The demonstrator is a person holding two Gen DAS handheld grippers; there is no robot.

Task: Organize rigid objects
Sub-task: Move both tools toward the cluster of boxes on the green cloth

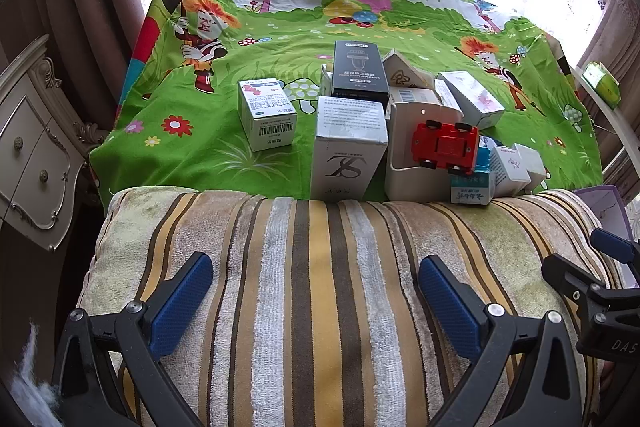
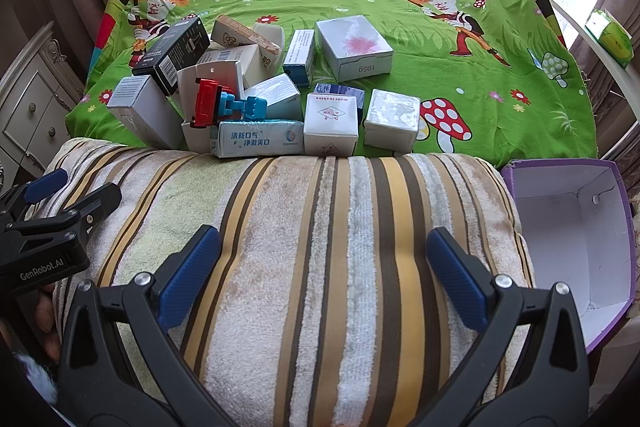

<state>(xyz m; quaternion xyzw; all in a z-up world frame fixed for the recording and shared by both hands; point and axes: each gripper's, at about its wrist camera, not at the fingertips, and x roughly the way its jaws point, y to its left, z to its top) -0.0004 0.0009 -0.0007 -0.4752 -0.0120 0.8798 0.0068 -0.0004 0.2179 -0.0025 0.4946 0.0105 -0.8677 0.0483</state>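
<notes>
Cloth (image 2: 460, 83) printed with green grass, mushrooms and cartoon figures covers the desk, and in front of it lies a striped towel cushion (image 2: 320, 247) in brown, yellow and cream. Off the cushion's right end sits a purple-edged cardboard box (image 2: 568, 239), open on top, with nothing visible inside. The left gripper (image 1: 316, 303) hangs over the cushion with its blue-padded jaws spread wide and nothing between them; the right gripper (image 2: 324, 273) is beside it, likewise wide apart and holding nothing. The rigid objects are heaped on the cloth just behind the cushion: a tall white carton marked with a large S (image 1: 348, 151) stands at the near left, a black carton (image 1: 361, 71) stands behind it, and a white box with a pink smudge (image 2: 356, 47) sits further back on the right. A small white medicine box with a barcode (image 1: 267, 113) stands apart to the left of the pile. A red toy car (image 1: 444, 145) lies tipped on its side against a white holder (image 1: 404, 163), wheels showing, with a pale blue toothpaste-style box (image 2: 260, 143) touching the cushion edge below it
</notes>
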